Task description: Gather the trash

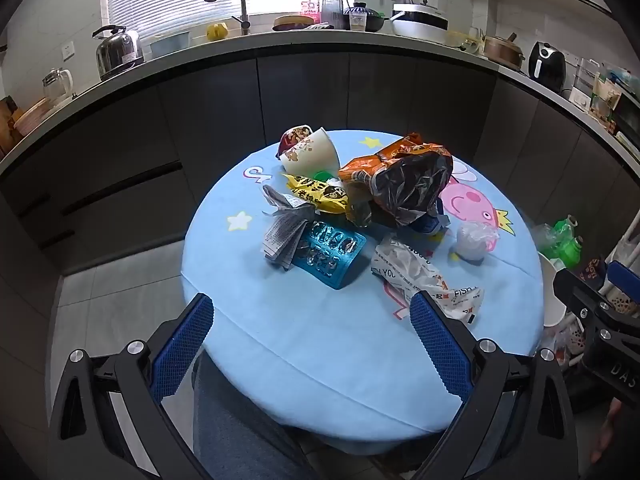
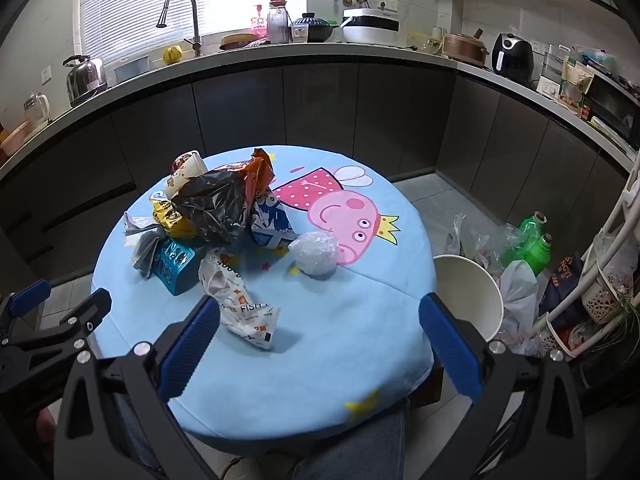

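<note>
Kitchen table [image 2: 340,360] under blue cloth: right gripper [image 2: 320,344] spread and empty, white fish-print wrapper [image 2: 240,304] just ahead-left of it, long axis slanting away leftward, nearer this hand than the equally spread left gripper [image 1: 312,344]; white bin [image 2: 472,292] sat right.

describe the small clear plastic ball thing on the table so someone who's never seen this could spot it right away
Start at the round table with the light blue cartoon cloth and find the big pink pig picture. The crumpled clear plastic wad lies at the pig's snout, apart from the heap of wrappers. It alone is colourless, rounded and unprinted.
</note>
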Motion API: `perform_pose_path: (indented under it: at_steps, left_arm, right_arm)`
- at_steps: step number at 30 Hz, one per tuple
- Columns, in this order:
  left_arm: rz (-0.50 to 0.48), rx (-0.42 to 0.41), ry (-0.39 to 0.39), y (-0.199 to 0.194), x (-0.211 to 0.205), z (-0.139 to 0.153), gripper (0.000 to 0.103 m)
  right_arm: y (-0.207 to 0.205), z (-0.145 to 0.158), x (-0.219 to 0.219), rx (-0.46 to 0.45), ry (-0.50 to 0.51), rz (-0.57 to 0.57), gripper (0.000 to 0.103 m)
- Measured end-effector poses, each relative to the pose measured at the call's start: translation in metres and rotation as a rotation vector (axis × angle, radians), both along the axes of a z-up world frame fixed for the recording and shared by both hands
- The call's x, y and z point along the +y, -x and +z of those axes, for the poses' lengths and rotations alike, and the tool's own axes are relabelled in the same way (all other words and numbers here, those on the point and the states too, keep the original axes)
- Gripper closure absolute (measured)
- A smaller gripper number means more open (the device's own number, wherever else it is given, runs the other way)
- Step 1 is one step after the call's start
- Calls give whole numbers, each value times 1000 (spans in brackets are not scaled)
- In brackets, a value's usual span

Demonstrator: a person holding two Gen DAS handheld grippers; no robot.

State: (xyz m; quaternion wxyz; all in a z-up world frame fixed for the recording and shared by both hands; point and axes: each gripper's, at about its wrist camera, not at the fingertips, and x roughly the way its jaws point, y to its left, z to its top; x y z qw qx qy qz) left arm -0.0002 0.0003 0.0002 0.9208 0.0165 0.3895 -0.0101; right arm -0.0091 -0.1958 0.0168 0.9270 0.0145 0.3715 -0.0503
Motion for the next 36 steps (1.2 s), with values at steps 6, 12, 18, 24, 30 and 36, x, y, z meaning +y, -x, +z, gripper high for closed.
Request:
perform_pose_path:
  at_steps: [6, 12, 18, 24, 30, 36]
  left_arm:
    - [0, -2, -8, 0, 0, 0, 9]
    - [1, -4, -8, 0, 2, 0, 9]
    - [1, -6, -7, 0, 4, 1, 9]
    - [2, -5, -10, 1, 0, 4, 9]
    - [2, -8, -10, 2, 0, 6, 9]
    - [3, -8, -10, 2, 0, 6, 9]
  right_arm:
    - [1, 1, 1, -4, 3, 0, 3]
    - [1, 1, 1, -3, 4, 0, 3]
    - [1, 2, 1, -4, 4, 0, 3]
    - [1, 2, 1, -3, 4, 0, 3]
    - [1, 2, 2, -4, 4, 1, 3]
    - [1, 2, 2, -5, 5, 0, 3]
